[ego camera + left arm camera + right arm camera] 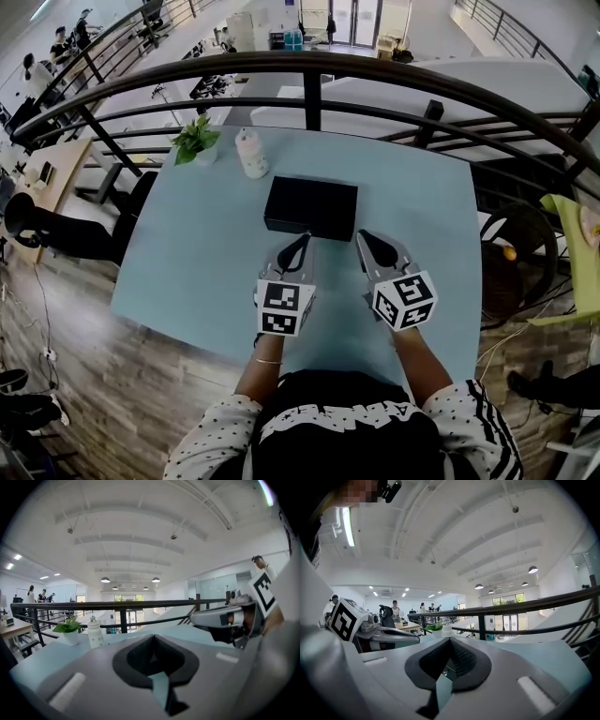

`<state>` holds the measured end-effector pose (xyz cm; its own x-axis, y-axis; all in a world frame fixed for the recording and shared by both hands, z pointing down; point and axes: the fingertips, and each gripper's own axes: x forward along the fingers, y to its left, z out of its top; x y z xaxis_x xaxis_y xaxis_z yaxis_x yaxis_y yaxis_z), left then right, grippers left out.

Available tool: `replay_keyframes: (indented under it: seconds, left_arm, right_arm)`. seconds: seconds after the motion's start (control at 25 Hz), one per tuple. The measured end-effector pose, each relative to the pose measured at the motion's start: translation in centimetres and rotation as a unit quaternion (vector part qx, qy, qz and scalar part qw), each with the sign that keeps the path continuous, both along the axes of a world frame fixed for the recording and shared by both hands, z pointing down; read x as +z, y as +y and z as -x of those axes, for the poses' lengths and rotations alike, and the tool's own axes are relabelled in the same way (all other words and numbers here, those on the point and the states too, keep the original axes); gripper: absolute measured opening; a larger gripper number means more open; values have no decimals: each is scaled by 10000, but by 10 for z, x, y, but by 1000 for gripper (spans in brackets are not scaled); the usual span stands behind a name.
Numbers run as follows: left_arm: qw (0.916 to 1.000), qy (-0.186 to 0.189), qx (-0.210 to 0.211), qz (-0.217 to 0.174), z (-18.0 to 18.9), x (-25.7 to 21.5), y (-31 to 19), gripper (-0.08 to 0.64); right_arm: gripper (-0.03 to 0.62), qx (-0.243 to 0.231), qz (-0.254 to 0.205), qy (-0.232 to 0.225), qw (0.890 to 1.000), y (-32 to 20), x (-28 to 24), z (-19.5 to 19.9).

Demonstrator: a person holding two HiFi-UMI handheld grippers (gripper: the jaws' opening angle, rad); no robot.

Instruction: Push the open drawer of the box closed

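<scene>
A black box (310, 207) lies in the middle of the light blue table (187, 272). From above its front face looks flush, and no drawer shows sticking out. My left gripper (304, 240) is shut, its tip right at the box's front face near the middle. My right gripper (364, 238) is also shut, and its tip sits just off the box's front right corner. In the left gripper view the shut jaws (152, 637) hide the box, and the right gripper (229, 618) shows beside them. The right gripper view shows its own shut jaws (451, 640) and the left gripper (379, 637).
A small plant in a white pot (197, 142) and a white bottle (251, 154) stand at the table's far left. A dark curved railing (309, 70) runs just behind the table. A green chair (572, 253) stands to the right, past the table's edge.
</scene>
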<state>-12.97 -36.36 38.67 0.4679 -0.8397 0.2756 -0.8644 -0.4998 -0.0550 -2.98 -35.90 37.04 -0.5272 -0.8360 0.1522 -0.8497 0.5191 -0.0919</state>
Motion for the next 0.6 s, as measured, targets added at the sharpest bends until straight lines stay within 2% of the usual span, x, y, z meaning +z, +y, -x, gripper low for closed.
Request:
replay_keyframes:
  seconds: [0.6]
  left_arm:
    - [10000, -7, -19, 16, 8, 0, -1, 0]
  right_arm:
    - [-3, -27, -17, -16, 10000, 0, -5, 8]
